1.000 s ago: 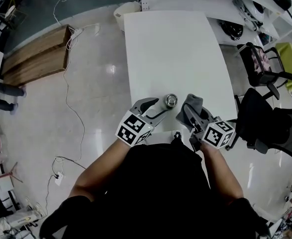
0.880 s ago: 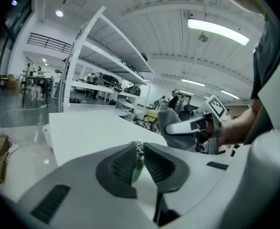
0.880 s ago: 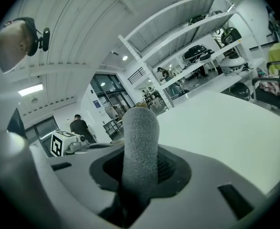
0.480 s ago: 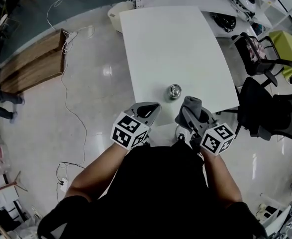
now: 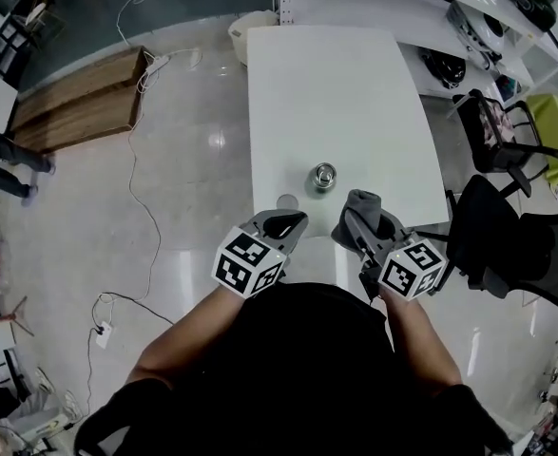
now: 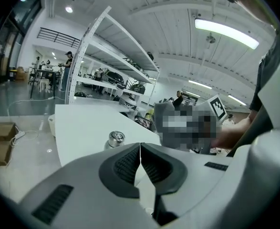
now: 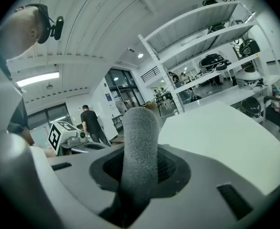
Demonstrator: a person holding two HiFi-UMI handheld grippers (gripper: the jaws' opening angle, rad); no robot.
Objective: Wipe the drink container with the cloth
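A small metal drink container (image 5: 324,176) (image 6: 116,138) stands upright alone on the white table (image 5: 355,93), close to its near edge. My left gripper (image 5: 289,224) (image 6: 140,149) hovers off that edge, nearer me and left of the container, shut with nothing between its ribbed pads. My right gripper (image 5: 356,220) (image 7: 140,171) is level with it on the right, shut on a grey cloth (image 5: 365,204) (image 7: 140,142). The cloth stands up from the jaws as a rolled wad. Neither gripper touches the container.
Two dark office chairs (image 5: 507,245) stand right of the table and a white bin (image 5: 252,28) at its far end. Wooden boards (image 5: 79,103) and a cable (image 5: 141,198) lie on the floor to the left. White shelving (image 5: 488,8) runs along the far right.
My left gripper, which was around the container a second ago, has let go, shut empty and drawn back toward me. The right gripper with the cloth has also pulled back slightly.
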